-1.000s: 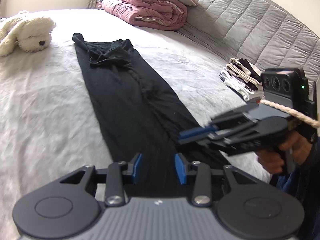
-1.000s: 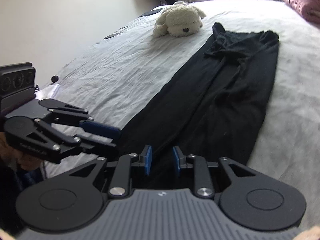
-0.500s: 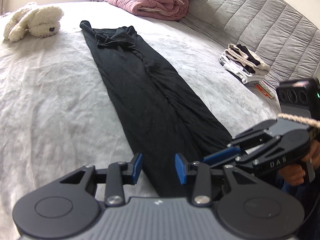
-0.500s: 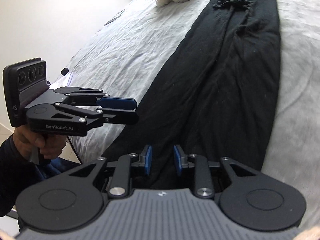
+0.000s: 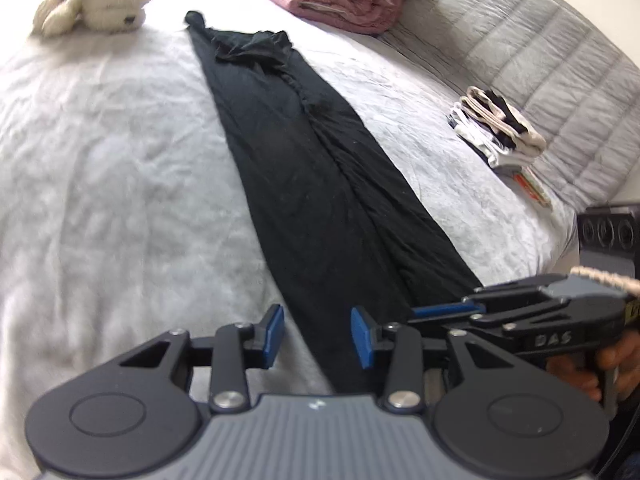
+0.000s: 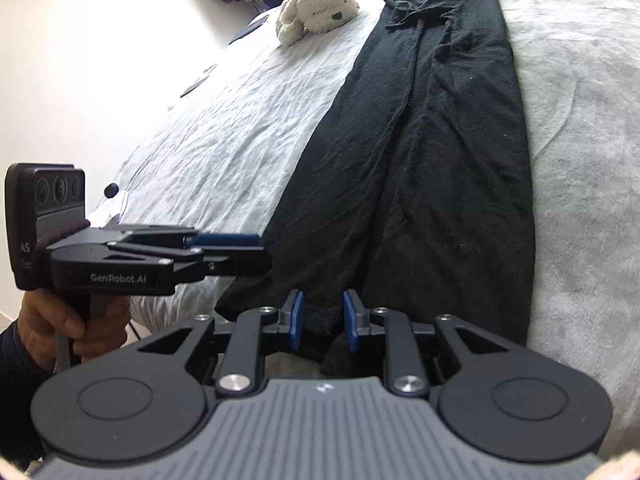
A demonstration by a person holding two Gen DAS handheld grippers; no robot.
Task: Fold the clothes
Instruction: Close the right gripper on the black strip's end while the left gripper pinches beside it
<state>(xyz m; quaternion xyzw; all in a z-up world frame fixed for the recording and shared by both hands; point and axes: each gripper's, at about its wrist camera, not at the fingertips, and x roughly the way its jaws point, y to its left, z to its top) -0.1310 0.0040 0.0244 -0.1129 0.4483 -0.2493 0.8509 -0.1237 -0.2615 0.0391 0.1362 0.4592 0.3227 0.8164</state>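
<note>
Tongs (image 5: 317, 335) and (image 6: 320, 316) angle downward over black garment's (image 5: 320, 200) near hem.

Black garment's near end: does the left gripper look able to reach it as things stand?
Probably yes. The left gripper hangs right over the black garment at its near edge on the bed, fingers apart, with nothing between them and the cloth.

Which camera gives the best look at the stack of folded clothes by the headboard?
The left wrist view. The folded stack sits in plain sight on the bed's right side, near the grey quilted headboard. The right wrist view does not show it at all; it faces the black garment and plush toy.
</note>
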